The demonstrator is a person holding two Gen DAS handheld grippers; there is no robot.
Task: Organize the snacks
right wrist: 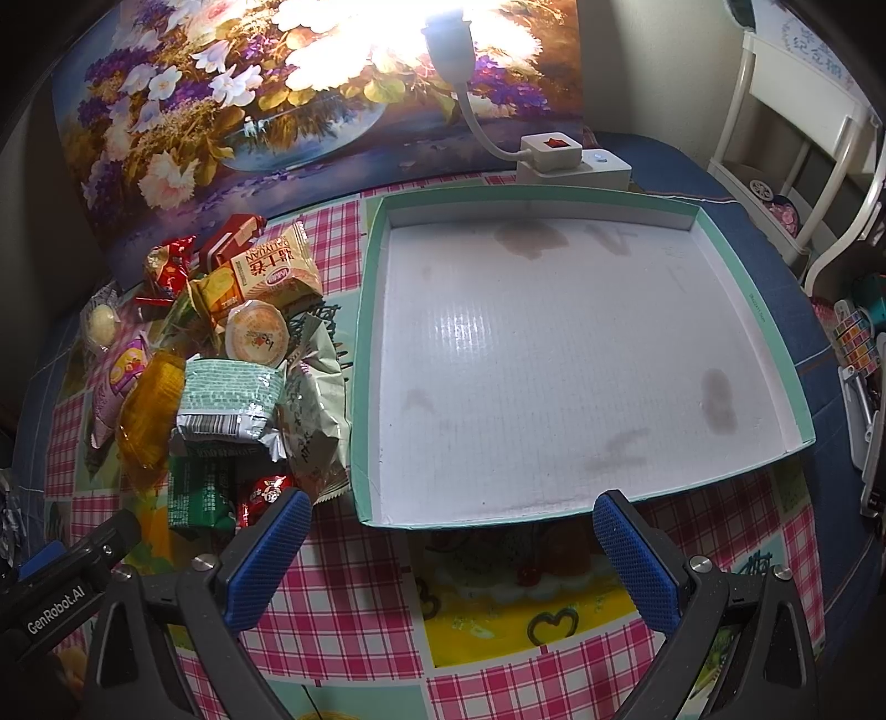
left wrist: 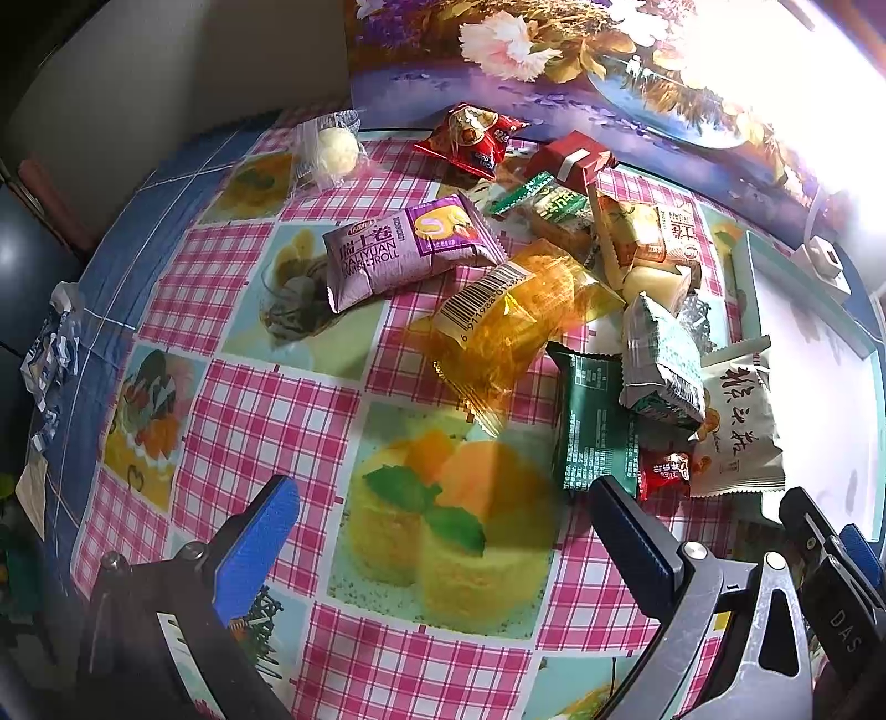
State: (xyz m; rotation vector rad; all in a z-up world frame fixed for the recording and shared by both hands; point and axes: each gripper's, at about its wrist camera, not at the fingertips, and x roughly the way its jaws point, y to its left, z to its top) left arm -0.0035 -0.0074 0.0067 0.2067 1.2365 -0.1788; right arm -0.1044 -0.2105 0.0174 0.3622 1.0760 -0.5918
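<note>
Both grippers, left (left wrist: 443, 515) and right (right wrist: 451, 531), are being held wide apart and empty above the table's near edge, while the snacks (right wrist: 232, 365), piled left of the bare tray (right wrist: 775, 354), are best being lifted singly from the pile's top.

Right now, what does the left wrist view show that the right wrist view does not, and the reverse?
Only the left wrist view: the purple Swiss roll pack in full, with its label, and crumpled wrappers at the table's left edge.

Only the right wrist view: the whole tray, with no snacks in it, the lamp, and a white chair.

Both: the snack pile, the amber pack, the flower painting, the checked tablecloth, and open jaws on the left gripper and right gripper.
</note>
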